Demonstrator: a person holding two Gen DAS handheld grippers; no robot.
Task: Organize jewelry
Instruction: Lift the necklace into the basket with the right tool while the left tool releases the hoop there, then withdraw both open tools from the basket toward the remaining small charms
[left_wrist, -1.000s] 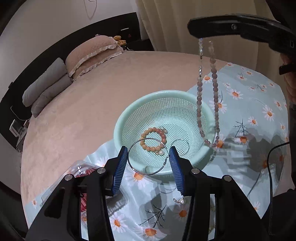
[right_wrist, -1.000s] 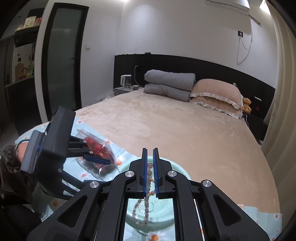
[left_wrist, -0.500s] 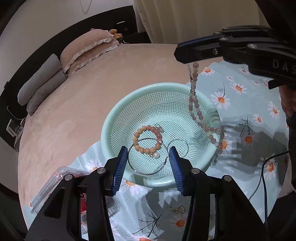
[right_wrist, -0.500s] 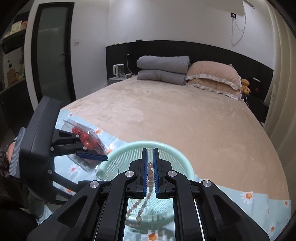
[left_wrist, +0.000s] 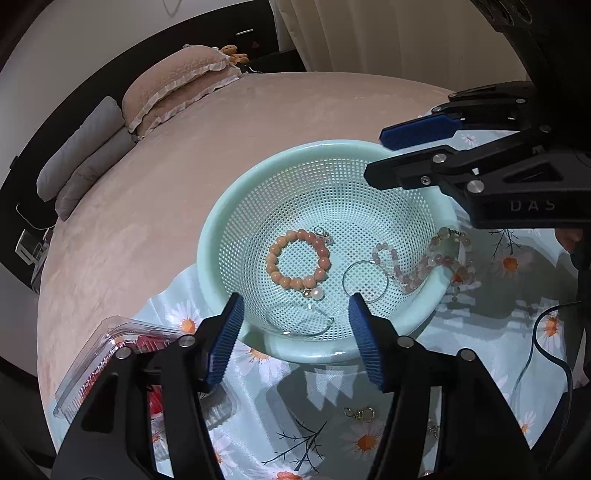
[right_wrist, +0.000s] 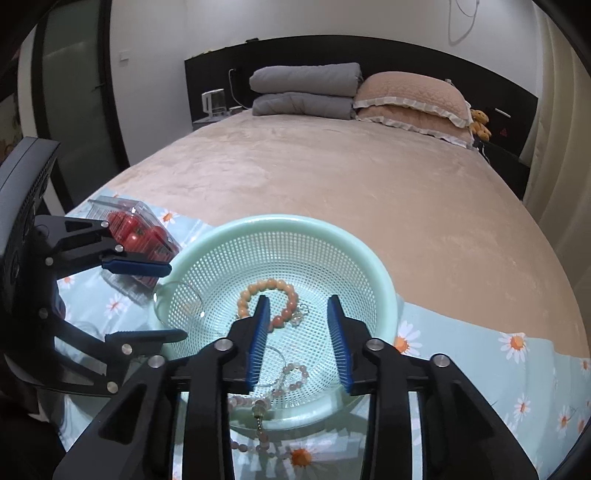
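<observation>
Currently the pale bead necklace lies draped over the rim of the mint basket, part inside, part trailing onto the daisy cloth. Right gripper: jaws just opened, nothing between them. Left gripper: jaws just widened, empty; wire hoop lies below. Release step appears complete. Next: fetch the gold clasp from the cloth.

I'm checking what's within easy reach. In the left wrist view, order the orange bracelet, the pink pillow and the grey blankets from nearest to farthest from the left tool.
1. Orange bracelet: in the basket, just ahead of the left tool.
2. Grey blankets: far left, at the bed's head.
3. Pink pillow: upper left, beyond the blankets.
</observation>
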